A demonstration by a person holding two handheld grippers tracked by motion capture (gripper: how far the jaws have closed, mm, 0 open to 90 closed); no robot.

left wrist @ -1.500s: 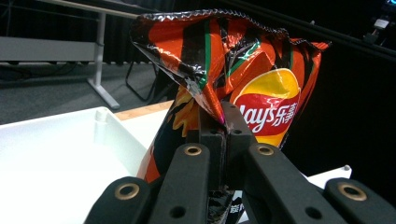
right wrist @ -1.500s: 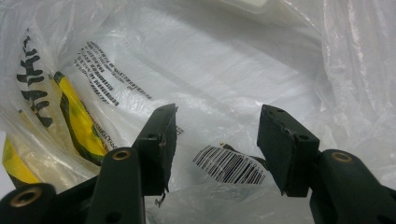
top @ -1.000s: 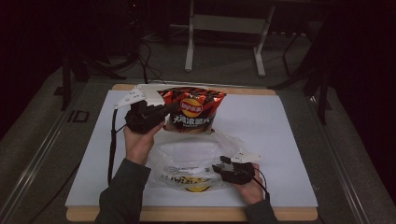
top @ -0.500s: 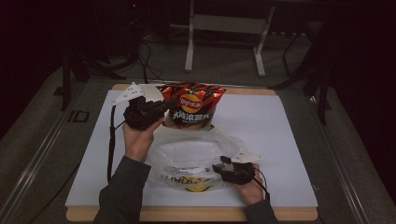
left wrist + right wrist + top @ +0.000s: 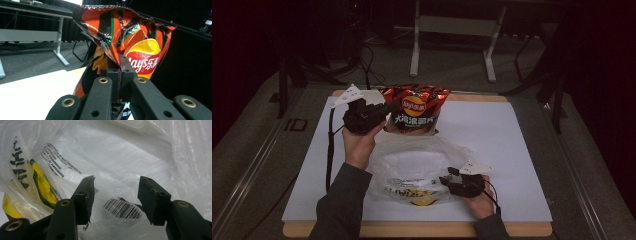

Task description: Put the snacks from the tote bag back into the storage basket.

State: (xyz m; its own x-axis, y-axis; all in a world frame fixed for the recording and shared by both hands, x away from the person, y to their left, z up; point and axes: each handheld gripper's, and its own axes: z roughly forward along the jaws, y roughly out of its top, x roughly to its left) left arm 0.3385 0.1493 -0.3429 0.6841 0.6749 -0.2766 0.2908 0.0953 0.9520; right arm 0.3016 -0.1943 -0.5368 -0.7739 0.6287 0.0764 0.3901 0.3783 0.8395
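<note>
Between the closed jaws of the left gripper [image 5: 120,75], a crinkled red-and-black foil crisp bag [image 5: 130,47] is pinched. Around the right gripper [image 5: 115,197], whose jaws are spread wide, a clear printed plastic bag [image 5: 75,152] is seen.

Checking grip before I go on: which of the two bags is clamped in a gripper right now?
The red chip bag: the left gripper is shut on its crumpled edge. The clear plastic bag only lies before the right gripper, whose jaws stand apart.

Black claws [image 5: 384,111], seemingly dark-grey sleeves [image 5: 339,207]

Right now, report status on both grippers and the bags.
Left gripper shut on chip bag. Right gripper open against plastic bag. Nothing between them.
</note>
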